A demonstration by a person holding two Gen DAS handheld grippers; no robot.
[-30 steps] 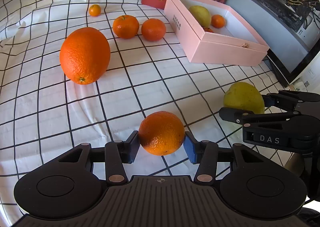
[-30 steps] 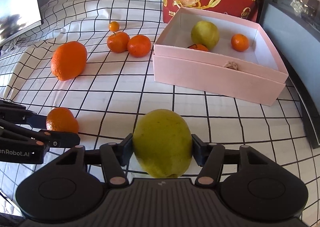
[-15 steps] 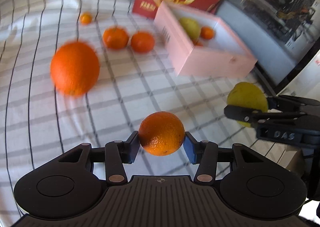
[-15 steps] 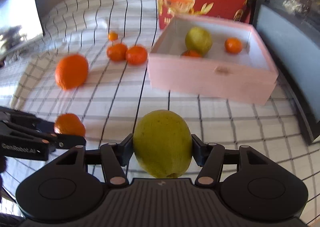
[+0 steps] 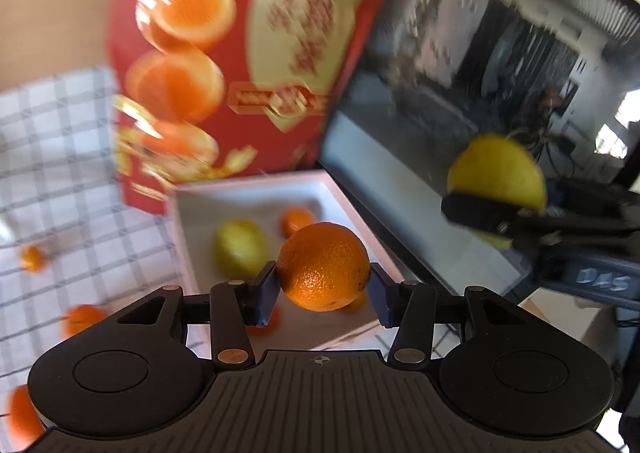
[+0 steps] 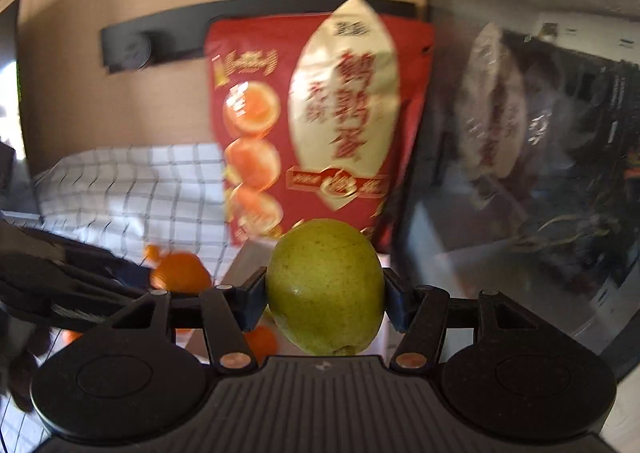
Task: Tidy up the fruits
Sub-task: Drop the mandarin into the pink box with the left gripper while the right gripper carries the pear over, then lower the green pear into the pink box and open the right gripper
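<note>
My left gripper (image 5: 323, 289) is shut on an orange (image 5: 323, 267) and holds it in the air over the open pink box (image 5: 180, 221). Inside the box lie a green pear (image 5: 239, 247) and a small tangerine (image 5: 298, 220). My right gripper (image 6: 325, 295) is shut on a green pear (image 6: 325, 287), lifted high; the same pear (image 5: 496, 173) shows at the right of the left wrist view. The left gripper's orange (image 6: 180, 273) appears at the left in the right wrist view, beside the box's near corner (image 6: 240, 265).
A tall red food packet (image 5: 248, 53) stands behind the box. A dark glass-fronted case (image 6: 532, 173) rises on the right. Loose tangerines (image 5: 82, 319) lie on the checked cloth (image 5: 52, 157) to the left.
Both grippers have risen and swung toward the box with their fruit. The view has tipped up from the cloth to the packet and the wall. The grips look unchanged.
</note>
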